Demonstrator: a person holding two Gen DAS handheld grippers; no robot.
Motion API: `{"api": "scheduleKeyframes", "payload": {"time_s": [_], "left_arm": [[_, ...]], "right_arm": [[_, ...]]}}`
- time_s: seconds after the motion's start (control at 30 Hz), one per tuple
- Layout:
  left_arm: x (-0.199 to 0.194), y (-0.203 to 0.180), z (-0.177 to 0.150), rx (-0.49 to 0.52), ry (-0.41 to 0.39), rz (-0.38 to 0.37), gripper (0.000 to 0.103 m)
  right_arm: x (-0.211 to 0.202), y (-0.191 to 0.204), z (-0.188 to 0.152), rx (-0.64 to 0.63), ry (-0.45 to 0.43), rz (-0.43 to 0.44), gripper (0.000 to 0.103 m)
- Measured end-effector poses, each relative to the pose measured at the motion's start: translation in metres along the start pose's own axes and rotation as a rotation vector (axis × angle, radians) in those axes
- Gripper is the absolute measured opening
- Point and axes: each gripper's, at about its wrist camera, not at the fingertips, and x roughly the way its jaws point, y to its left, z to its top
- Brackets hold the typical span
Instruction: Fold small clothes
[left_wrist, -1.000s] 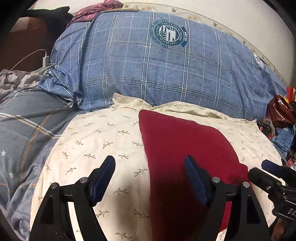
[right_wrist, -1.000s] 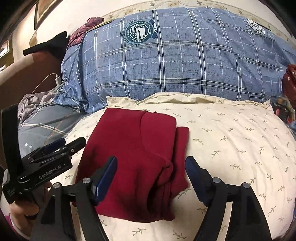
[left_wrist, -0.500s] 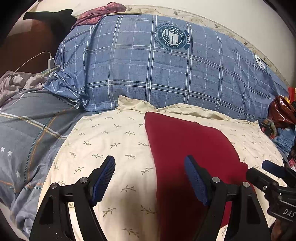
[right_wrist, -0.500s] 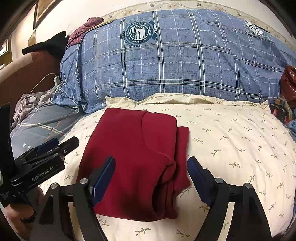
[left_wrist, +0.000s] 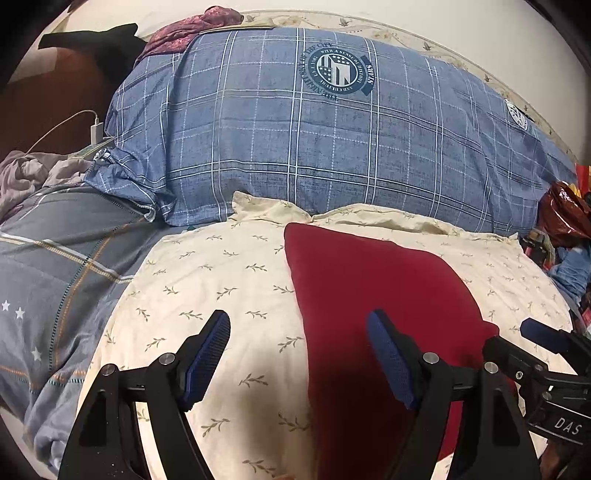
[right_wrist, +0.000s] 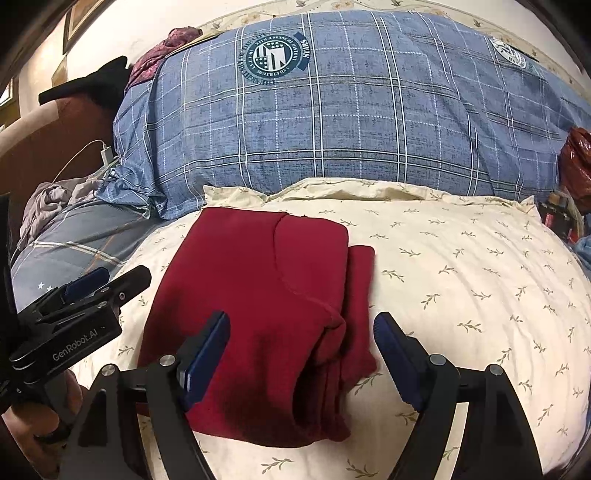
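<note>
Red garment (right_wrist: 266, 314) is folded into a compact stack, lying flat on the cream leaf-print pillow (right_wrist: 461, 280). Top layer has a curved seam edge; a narrower folded layer sticks out along its right side in the right wrist view. Garment sits left of centre on the pillow there; in the left wrist view it (left_wrist: 369, 295) takes the pillow's (left_wrist: 207, 280) right half.

Right gripper (right_wrist: 301, 332): jaws spread wide, nothing pinched. It hovers over the near edge of the garment, left blue pad over the red cloth, right pad over bare pillow just off the garment's right edge. Whether the pads touch cloth, can't tell.

Left gripper (left_wrist: 297, 332): jaws spread wide, empty. Left pad over bare pillow, right pad over the garment's left part. It also shows at left in the right wrist view (right_wrist: 96, 291), with the person's hand (right_wrist: 40, 413) around its handle.

Behind the pillow: big blue plaid pillow (right_wrist: 332, 122) with a round crest print. Left: grey star-print quilt (left_wrist: 48, 280), crumpled grey cloth, white charger and cable (left_wrist: 96, 133). Far right: red shiny bag (left_wrist: 565, 210).
</note>
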Motion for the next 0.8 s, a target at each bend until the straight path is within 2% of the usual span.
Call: {"api": "scheduleKeyframes", "payload": {"time_s": [0.8], "left_arm": [[0.0088, -0.0074, -0.0003, 0.034, 0.016, 0.011, 0.075]], "right_arm": [[0.0103, 0.0043, -0.0022, -0.018, 0.022, 0.029, 0.082]]}}
